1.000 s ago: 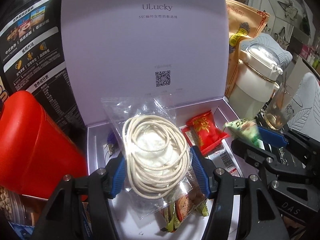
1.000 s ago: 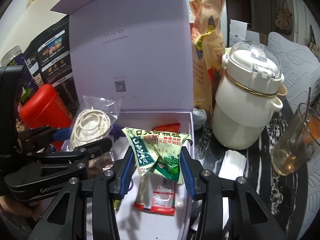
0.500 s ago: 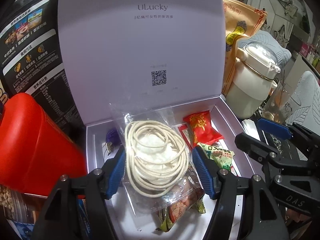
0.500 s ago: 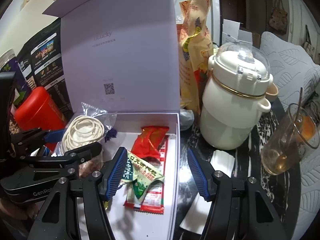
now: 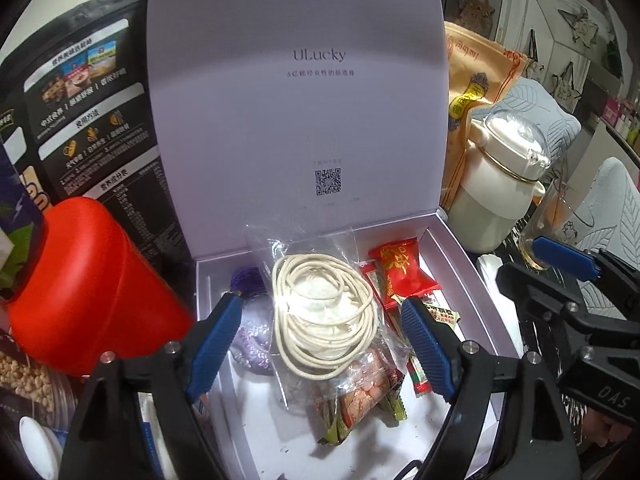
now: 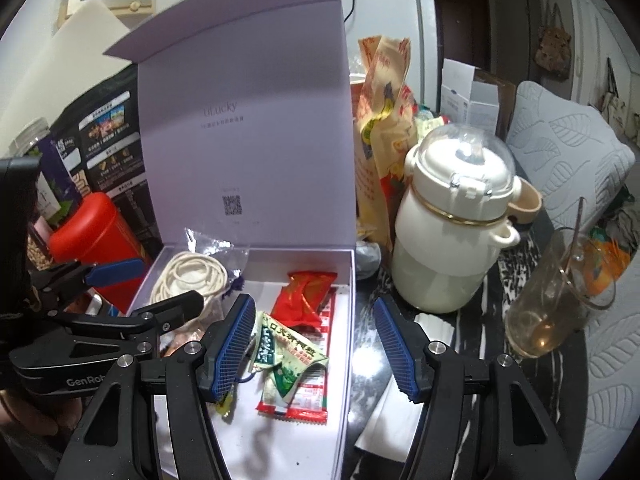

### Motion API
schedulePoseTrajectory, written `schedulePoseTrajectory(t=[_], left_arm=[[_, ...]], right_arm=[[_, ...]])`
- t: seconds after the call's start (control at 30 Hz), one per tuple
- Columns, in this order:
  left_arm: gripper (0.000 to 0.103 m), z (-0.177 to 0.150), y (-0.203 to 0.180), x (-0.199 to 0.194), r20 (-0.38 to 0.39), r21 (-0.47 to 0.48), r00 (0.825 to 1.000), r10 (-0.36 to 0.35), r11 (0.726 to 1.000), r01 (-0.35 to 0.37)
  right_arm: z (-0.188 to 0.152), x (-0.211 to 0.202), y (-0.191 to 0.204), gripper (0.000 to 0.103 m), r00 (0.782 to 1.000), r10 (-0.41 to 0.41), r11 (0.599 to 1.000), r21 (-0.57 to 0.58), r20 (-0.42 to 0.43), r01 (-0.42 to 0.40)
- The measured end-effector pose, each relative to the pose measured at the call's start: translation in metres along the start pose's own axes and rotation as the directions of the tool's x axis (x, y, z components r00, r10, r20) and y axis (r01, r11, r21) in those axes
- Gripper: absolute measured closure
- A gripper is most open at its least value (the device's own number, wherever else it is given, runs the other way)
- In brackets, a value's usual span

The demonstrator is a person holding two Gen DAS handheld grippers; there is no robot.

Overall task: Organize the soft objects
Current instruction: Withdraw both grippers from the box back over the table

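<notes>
A lilac box (image 5: 460, 256) with its lid up holds several soft packets. A clear bag with a coil of white cord (image 5: 324, 312) lies in it between the fingers of my left gripper (image 5: 324, 340), which is open around it with gaps both sides. A red snack packet (image 5: 400, 272) and a purple pouch (image 5: 252, 336) lie beside it. In the right wrist view the green packet (image 6: 288, 356) lies in the box (image 6: 348, 320) on a red packet (image 6: 304, 296). My right gripper (image 6: 316, 344) is open and empty above it.
A red canister (image 5: 88, 288) and black bags stand left of the box. A cream jug (image 6: 456, 232), a glass with a spoon (image 6: 560, 296) and an orange snack bag (image 6: 380, 128) stand to the right on the dark marbled table.
My left gripper opened and let the cord bag settle in the box. My right gripper released the green packet into the box and opened wide.
</notes>
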State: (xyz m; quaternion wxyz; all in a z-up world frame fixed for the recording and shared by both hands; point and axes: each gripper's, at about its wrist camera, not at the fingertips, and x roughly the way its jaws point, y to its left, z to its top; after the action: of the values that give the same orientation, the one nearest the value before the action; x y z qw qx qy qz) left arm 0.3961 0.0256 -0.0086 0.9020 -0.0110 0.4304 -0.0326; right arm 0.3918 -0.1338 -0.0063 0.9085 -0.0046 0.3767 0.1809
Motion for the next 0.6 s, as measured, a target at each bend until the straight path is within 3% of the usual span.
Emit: schedulePoseTrajectory(t=[0.27, 0.6], left_arm=[[0.021, 0.000, 0.001, -0.026, 0.047, 0.004, 0.999, 0.016, 1.000, -0.016], [0.021, -0.001, 0.004, -0.086, 0.149, -0.013, 0.988, 0.048, 0.999, -0.046]], right_arm=[[0.005, -0.022, 0.002, 0.040, 0.999, -0.016, 1.000, -0.004, 0.040, 0.016], [0.010, -0.070, 0.019, 0.040, 0.993, -0.006, 0.999, -0.036, 0.117, 0.011]])
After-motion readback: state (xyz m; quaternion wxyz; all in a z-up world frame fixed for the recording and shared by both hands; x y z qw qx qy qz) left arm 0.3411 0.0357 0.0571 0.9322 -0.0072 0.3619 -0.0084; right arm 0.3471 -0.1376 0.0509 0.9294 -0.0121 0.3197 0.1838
